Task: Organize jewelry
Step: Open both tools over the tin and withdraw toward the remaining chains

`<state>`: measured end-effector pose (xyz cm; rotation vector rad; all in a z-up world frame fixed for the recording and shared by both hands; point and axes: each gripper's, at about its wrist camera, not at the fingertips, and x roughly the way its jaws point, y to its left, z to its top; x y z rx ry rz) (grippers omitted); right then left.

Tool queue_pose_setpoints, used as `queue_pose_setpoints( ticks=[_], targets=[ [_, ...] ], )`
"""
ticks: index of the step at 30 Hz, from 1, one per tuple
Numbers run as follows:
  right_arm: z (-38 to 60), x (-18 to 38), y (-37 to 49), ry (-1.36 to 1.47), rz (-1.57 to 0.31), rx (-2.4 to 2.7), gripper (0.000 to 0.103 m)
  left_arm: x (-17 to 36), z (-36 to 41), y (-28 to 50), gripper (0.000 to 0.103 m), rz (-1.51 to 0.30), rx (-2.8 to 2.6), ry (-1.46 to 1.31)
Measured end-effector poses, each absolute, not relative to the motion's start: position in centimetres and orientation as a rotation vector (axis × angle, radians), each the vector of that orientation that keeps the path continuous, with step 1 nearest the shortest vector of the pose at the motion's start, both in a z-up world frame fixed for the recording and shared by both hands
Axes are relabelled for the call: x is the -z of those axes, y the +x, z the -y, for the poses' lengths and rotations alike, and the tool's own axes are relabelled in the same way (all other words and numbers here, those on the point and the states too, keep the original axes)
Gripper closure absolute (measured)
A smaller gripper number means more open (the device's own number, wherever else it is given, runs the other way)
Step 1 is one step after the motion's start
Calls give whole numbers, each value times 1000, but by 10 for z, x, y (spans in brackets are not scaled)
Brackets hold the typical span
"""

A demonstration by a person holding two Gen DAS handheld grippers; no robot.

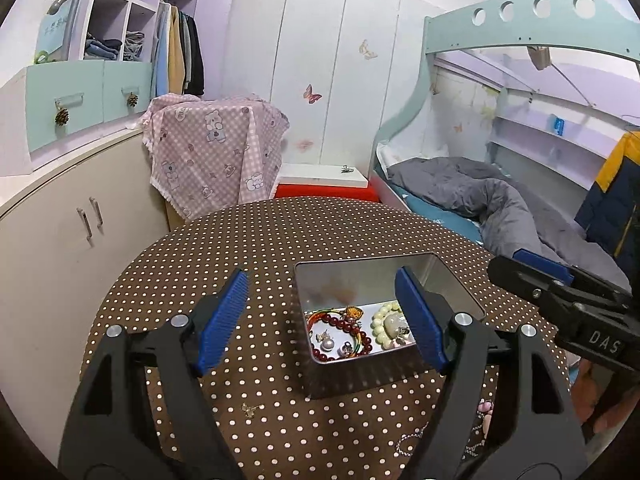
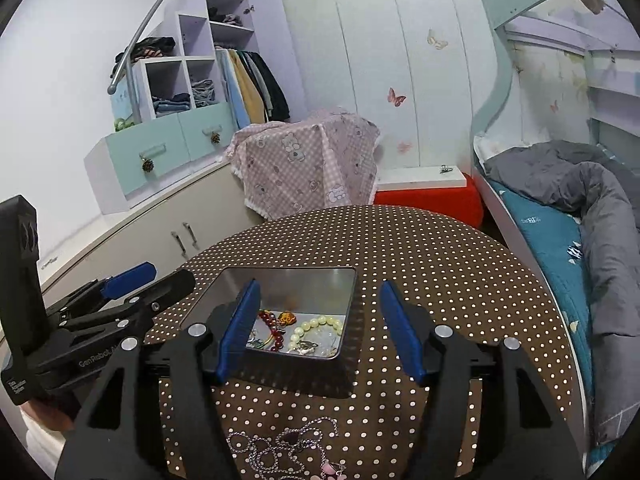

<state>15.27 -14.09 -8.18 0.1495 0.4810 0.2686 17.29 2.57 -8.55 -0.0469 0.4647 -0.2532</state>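
Note:
An open metal tin (image 1: 316, 372) (image 2: 304, 376) sits on the round brown polka-dot table (image 1: 260, 240) (image 2: 440, 264). Inside lie a dark red bead bracelet (image 1: 340, 320) (image 2: 274, 330), a pale cream bead bracelet (image 1: 380, 326) (image 2: 316, 324), pearl earrings (image 1: 329, 345) and small charms. My left gripper (image 1: 320, 320) is open and empty, hovering over the tin. My right gripper (image 2: 316, 326) is open and empty, just above the tin's near side. A small gold earring (image 1: 249, 410) lies on the cloth near the left gripper. A silver chain necklace with pink charms (image 2: 288, 446) (image 1: 476, 426) lies in front of the tin.
A cabinet with drawers (image 1: 60, 208) stands left of the table. A pink checked cloth covers a box (image 1: 212, 156) behind it. A bunk bed with grey bedding (image 1: 480, 196) stands to the right. A red stool with a white board (image 2: 424, 192) is behind the table.

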Motion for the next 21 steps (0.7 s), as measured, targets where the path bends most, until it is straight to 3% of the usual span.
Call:
queue_pose_setpoints(
  ticks=[8,11,21],
  targets=[
    [143,83,147,149,-484,-251,35,90,-30,169,28,-492,240,-46],
    [142,83,145,130,-483,-241,27,94,-32,167,28,-510,239,-43],
    [146,90,133,118,-486,-211,16,107,-41,158,22,-563,206,-55]
  ],
)
